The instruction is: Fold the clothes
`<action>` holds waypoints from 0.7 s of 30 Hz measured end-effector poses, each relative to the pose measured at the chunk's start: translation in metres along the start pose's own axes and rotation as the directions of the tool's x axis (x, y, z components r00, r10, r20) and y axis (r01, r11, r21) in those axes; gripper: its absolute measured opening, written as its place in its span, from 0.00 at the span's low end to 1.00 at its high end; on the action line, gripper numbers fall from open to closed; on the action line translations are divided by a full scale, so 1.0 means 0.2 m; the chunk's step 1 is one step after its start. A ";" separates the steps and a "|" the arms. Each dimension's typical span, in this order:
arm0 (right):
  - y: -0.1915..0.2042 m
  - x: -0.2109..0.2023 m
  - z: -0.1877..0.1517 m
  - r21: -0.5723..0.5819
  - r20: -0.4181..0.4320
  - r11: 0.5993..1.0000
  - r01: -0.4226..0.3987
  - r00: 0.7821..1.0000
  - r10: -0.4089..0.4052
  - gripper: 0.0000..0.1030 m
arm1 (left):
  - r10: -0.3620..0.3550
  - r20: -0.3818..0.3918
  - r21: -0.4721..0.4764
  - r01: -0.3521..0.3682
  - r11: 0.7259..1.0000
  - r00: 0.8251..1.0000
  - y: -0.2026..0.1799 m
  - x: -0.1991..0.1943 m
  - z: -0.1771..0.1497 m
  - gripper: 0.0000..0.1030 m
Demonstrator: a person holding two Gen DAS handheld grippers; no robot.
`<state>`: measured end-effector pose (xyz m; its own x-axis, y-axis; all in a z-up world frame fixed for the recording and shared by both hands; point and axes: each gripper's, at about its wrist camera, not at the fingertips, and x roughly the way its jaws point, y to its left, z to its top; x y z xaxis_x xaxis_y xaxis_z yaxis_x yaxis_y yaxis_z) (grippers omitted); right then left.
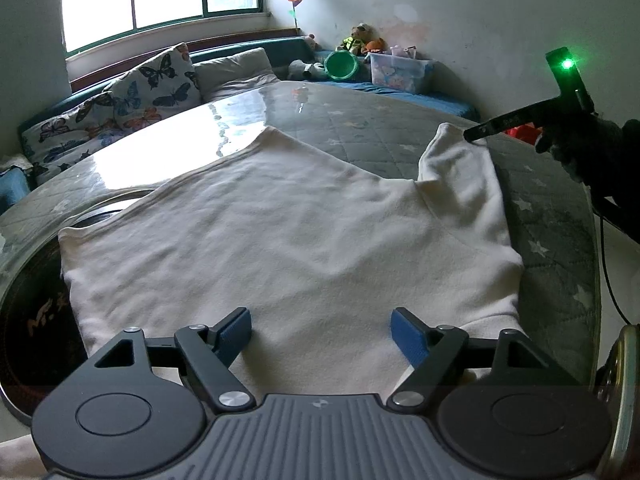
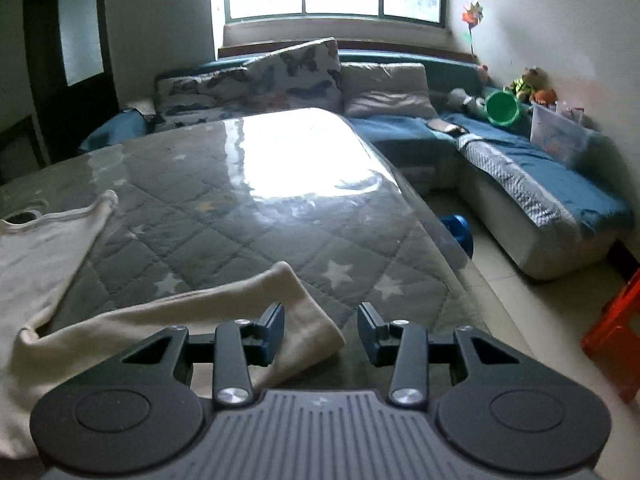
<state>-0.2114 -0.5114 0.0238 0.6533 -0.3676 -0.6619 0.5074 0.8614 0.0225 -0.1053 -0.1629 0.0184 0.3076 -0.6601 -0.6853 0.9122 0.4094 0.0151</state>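
Observation:
A white long-sleeved top (image 1: 280, 240) lies spread flat on the table. My left gripper (image 1: 322, 332) hovers over its near edge, open, with nothing between the blue pads. One sleeve (image 1: 456, 168) stretches toward the table's right edge. My right gripper (image 1: 471, 135) is at that sleeve's end, carried by a hand in a dark glove (image 1: 592, 148). In the right wrist view the sleeve cuff (image 2: 304, 320) lies under the left finger and partly in the gap of the right gripper (image 2: 322, 328). Its jaws stand apart and the pads do not press on the cloth.
The table (image 2: 248, 224) has a grey quilted star cover under clear plastic. A dark round insert (image 1: 36, 320) shows at its left. A blue sofa (image 2: 520, 184) with butterfly cushions (image 1: 132, 92), a green bucket (image 2: 502, 110) and a plastic box (image 2: 560, 134) lines the walls. A red stool (image 2: 616, 336) stands on the floor.

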 end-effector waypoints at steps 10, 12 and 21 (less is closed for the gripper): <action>-0.02 -0.11 -0.04 -0.015 0.030 0.998 0.061 0.998 -0.061 0.09 | 0.003 0.001 0.000 -0.003 1.000 1.000 0.00 0.00 0.00 0.78; -0.02 -0.13 -0.05 -0.033 0.014 0.995 0.091 0.996 -0.090 0.10 | 0.001 0.004 0.000 -0.001 1.000 1.000 0.00 0.00 -0.01 0.79; 0.17 -0.20 -0.01 -0.104 0.060 0.995 0.006 0.998 0.000 0.32 | 0.009 0.004 -0.011 -0.009 1.000 1.000 0.00 -0.01 -0.01 0.79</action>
<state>-0.2211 -0.4674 0.0494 0.6859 -0.3874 -0.6160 0.4497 0.8912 -0.0597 -0.1071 -0.1603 0.0183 0.3168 -0.6587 -0.6825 0.9063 0.4223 0.0131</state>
